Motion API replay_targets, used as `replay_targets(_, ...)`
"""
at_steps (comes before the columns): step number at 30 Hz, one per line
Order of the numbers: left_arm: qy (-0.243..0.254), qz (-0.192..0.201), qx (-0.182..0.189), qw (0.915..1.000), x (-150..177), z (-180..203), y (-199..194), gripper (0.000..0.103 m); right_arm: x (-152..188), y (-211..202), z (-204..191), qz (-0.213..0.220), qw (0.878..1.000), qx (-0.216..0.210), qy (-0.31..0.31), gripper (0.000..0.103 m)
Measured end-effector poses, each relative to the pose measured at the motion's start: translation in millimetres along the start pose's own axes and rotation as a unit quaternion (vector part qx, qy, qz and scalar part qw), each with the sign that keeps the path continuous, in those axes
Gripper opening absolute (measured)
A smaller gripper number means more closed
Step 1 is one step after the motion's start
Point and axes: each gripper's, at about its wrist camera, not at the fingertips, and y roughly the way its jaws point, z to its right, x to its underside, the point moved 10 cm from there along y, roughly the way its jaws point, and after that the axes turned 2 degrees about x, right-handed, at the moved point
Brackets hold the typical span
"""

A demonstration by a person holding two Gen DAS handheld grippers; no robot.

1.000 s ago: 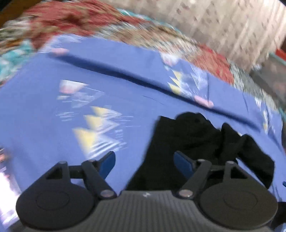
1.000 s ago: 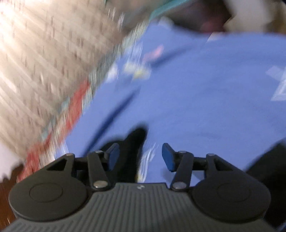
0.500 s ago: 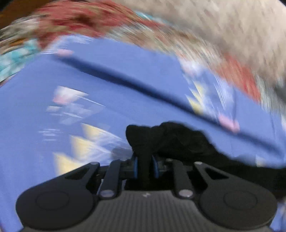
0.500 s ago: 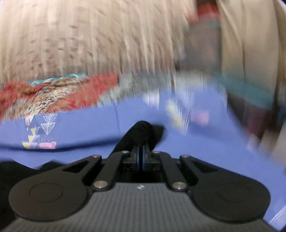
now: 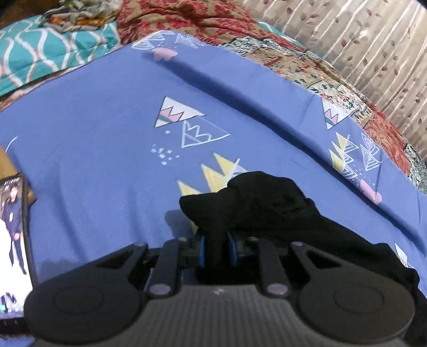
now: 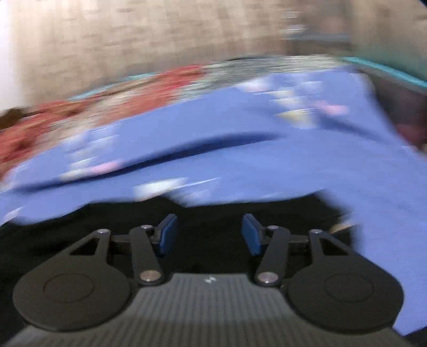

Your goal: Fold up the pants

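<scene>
The black pants (image 5: 269, 205) lie bunched on a blue patterned bedsheet (image 5: 93, 149). My left gripper (image 5: 216, 249) is shut on a fold of the pants, and the cloth drapes from it to the right. In the blurred right wrist view my right gripper (image 6: 209, 235) is open and empty, its blue pads (image 6: 168, 235) just above the black pants (image 6: 208, 216) spread below it on the sheet (image 6: 293, 170).
A red and beige quilt (image 5: 202, 21) and a teal patterned blanket (image 5: 48, 50) lie at the far side of the bed. A curtain (image 5: 373, 45) hangs behind. A phone (image 5: 13, 240) with a lit screen lies at the left edge.
My left gripper closed on the pants and still holds them. My right gripper, shut on the pants half a second ago, has opened and let go while swinging.
</scene>
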Motion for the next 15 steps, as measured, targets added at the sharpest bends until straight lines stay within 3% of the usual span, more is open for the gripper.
replay_targets(3, 0.005, 0.002, -0.003, 1.0000, -8.0, 7.3, -1.2, 0.016, -3.2, 58.6, 30.7, -0.056, 0.997, 0.055, -0.020, 0.079)
replay_targets(5, 0.015, 0.004, -0.009, 0.9998, -13.9, 12.0, -3.8, 0.016, 18.0, 92.2, 37.2, -0.135, 0.987, 0.072, -0.052, 0.074)
replay_targets(6, 0.019, 0.008, -0.011, 0.9997, -16.0, 14.9, -7.4, 0.016, 19.6, 96.1, 32.6, -0.127, 0.987, 0.079, -0.067, 0.061)
replay_targets(7, 0.022, 0.012, -0.010, 0.9996, -19.7, 16.1, -9.5, 0.016, 16.0, 94.7, 23.0, -0.120, 0.987, 0.066, -0.089, 0.022)
replay_targets(8, 0.027, 0.017, -0.009, 0.9995, -24.3, 17.5, -12.1, 0.016, 11.3, 91.5, 14.6, -0.116, 0.986, 0.060, -0.105, 0.023)
replay_targets(10, 0.035, 0.029, -0.010, 0.9989, -35.3, 20.0, -14.2, 0.016, -17.9, 81.0, 18.9, -0.062, 0.988, 0.088, -0.113, 0.022)
replay_targets(12, 0.036, 0.039, -0.017, 0.9985, -46.8, 23.5, -11.7, 0.016, -53.6, 68.9, 49.5, -0.012, 0.992, 0.119, -0.039, 0.022)
replay_targets(15, 0.038, 0.048, -0.020, 0.9979, -60.2, 37.3, 6.5, 0.016, -99.7, 65.6, 91.1, 0.042, 0.987, 0.150, 0.047, 0.025)
